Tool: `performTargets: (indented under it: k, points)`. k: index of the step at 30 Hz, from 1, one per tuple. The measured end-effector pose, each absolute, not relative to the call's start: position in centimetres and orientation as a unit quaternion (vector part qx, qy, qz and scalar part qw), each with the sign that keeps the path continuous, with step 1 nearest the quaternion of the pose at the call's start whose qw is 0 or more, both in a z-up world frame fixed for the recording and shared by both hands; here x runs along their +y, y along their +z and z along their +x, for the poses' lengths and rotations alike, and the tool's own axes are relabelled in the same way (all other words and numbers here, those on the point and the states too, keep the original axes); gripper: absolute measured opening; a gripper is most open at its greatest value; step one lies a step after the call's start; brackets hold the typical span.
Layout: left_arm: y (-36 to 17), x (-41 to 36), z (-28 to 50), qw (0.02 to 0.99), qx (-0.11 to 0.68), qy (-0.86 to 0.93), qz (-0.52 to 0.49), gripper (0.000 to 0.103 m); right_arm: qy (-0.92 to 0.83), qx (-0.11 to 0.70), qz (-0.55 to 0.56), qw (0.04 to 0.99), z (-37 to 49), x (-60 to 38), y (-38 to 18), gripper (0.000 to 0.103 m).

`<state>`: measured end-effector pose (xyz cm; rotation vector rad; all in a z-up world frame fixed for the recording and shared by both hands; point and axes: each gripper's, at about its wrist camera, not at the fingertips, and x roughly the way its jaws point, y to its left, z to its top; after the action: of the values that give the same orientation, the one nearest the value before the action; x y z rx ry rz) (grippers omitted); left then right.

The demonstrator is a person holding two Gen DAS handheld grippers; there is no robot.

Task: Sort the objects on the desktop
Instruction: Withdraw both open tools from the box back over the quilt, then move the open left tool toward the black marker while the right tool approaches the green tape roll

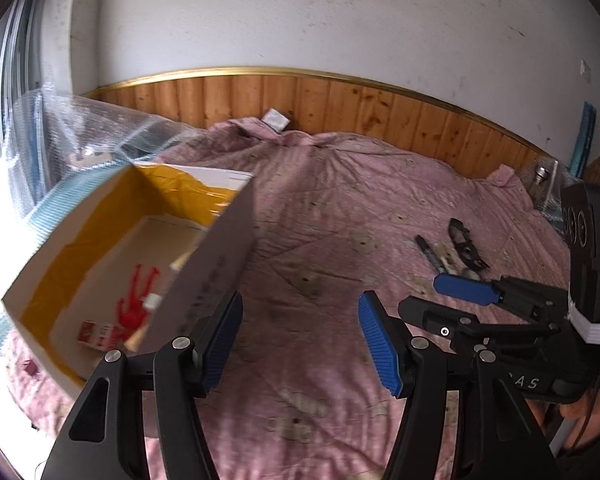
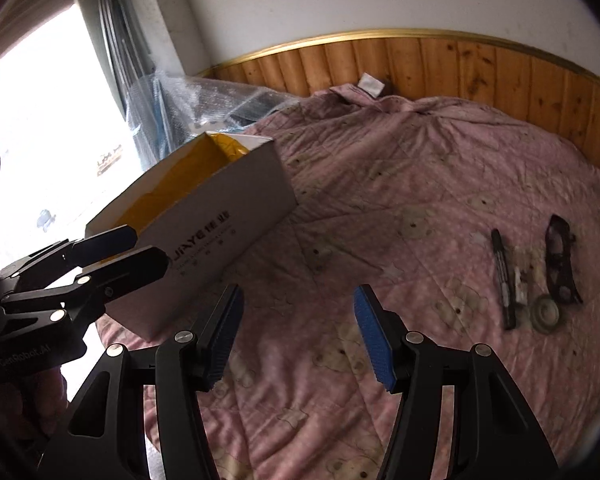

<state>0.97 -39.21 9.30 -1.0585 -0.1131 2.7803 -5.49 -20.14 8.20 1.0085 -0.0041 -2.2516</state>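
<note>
Right wrist view: left gripper (image 2: 140, 246) sits at the box (image 2: 216, 216) edge, maybe pinching it. Right gripper (image 2: 298, 334) gapes over bare pink quilt (image 2: 380, 184).

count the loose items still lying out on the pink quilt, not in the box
4, clustered at the right of the quilt: a black marker, a small pale item beside it, a round disc and a curved black piece. Folds may hide more.

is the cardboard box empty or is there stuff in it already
Not empty. The open cardboard box already holds a red toy figure and a small red-and-white pack on its floor.
</note>
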Motion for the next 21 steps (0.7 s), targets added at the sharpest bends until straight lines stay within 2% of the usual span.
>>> performTargets:
  k: [12,21]
  points:
    - [5.9,-26.1,-4.8,0.182,-0.019,0.901,-0.394,0.062,-0.886,-0.087,0.412,0.193,-9.3,-4.5,3.2,0.06]
    - [3.1,-19.0,-10.2,0.209,-0.004,0.885,-0.415,0.062,-0.888,-0.088,0.42,0.164,-12.5,-1.7,1.4,0.06]
